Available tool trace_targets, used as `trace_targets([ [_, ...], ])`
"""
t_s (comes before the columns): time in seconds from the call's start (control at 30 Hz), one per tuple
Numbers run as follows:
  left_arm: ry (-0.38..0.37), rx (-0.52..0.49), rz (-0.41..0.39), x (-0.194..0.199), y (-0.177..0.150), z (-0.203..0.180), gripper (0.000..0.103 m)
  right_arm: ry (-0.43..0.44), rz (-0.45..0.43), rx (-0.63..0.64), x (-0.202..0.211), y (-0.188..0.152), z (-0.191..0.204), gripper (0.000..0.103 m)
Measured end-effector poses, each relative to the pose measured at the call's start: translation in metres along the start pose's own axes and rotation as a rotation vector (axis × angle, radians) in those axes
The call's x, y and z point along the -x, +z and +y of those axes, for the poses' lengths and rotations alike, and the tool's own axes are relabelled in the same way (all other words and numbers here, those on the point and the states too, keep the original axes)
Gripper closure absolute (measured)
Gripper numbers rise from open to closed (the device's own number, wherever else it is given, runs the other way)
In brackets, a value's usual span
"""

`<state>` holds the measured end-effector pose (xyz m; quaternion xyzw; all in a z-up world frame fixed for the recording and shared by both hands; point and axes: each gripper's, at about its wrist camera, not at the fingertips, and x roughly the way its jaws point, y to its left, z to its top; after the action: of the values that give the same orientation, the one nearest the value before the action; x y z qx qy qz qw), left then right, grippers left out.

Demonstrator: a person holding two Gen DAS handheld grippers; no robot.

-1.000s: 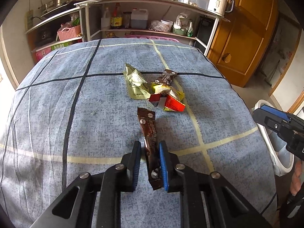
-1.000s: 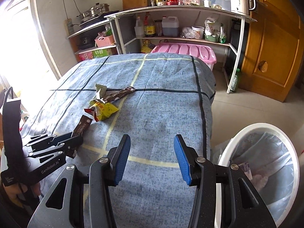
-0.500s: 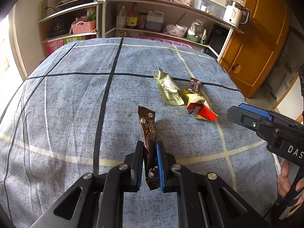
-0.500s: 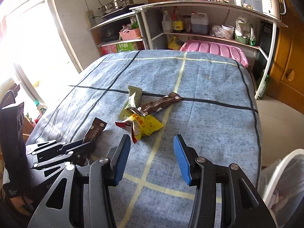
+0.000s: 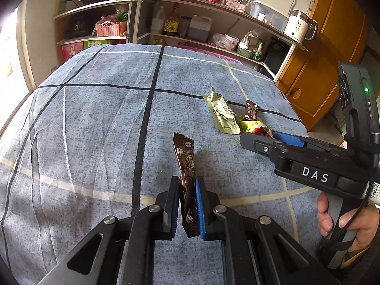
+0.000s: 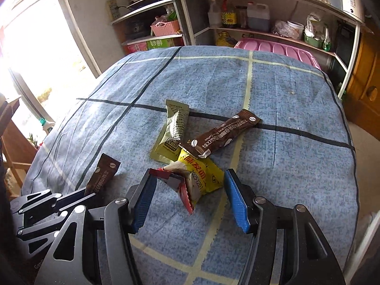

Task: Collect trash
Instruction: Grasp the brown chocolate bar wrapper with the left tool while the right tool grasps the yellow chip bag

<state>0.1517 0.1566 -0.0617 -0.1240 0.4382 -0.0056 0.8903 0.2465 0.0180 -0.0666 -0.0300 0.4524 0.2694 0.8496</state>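
- On the shelf unit [image 6: 261,30] behind the table [image 6: 296,109], a pink basket [image 6: 166,27] holds bagged items I cannot identify; bottles and a jug stand in the next bay, a white tub [image 6: 295,28] further along.
- A pink lidded bin [image 6: 277,49] sits just behind the table's far edge; its contents are hidden.
- The left wrist view alone shows a white kettle [image 5: 300,27] on the top shelf, a wooden cabinet [image 5: 327,54], and the person's right hand [image 5: 349,225] wrapped around the right gripper's handle.
- The right wrist view alone shows the bright window at left and the full length of the second brown sachet [image 6: 220,135], which lies across the yellow packet [image 6: 201,173] and the olive sachet [image 6: 174,130].
- The left gripper [image 5: 187,204] is clenched on a brown coffee sachet [image 5: 186,159], a slim dark stick with white bean marks and a torn top, held upright above the blue checked cloth.
- The right gripper [image 6: 190,197] stands released, its jaws having just been widening; the yellow packet lies between the blue pads [image 6: 235,201]. The left pad seems to meet the packet's torn red-and-white end; the right pad stays clear.
- The yellow packet is crumpled and torn open, with red printing and a date stamp, resting on the table near its middle.
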Motion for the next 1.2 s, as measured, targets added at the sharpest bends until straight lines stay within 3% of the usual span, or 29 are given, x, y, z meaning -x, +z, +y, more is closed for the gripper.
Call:
trace_targets([
  [0.1, -0.001, 0.000, -0.001, 0.001, 0.000, -0.001, 0.090, 0.013, 0.002, -0.015, 0.000, 0.000, -0.003, 0.044],
  [0.23, -0.003, -0.001, 0.001, 0.001, 0.001, -0.002, 0.090, 0.010, -0.010, -0.016, 0.003, -0.003, -0.001, 0.055],
  [0.5, -0.018, -0.016, -0.004, 0.006, -0.001, -0.010, 0.090, 0.022, -0.039, -0.001, 0.018, -0.013, 0.005, 0.065],
  [1.03, -0.059, -0.060, -0.046, 0.028, -0.011, -0.034, 0.090, 0.054, -0.102, -0.059, 0.069, -0.047, -0.008, 0.066],
  [1.13, 0.029, -0.074, -0.044, 0.024, -0.013, -0.036, 0.090, 0.047, -0.113, -0.069, 0.074, -0.050, -0.011, 0.066],
  [1.2, -0.001, -0.041, -0.027, 0.020, -0.012, -0.030, 0.089, 0.056, -0.118, -0.076, 0.078, -0.052, -0.012, 0.066],
])
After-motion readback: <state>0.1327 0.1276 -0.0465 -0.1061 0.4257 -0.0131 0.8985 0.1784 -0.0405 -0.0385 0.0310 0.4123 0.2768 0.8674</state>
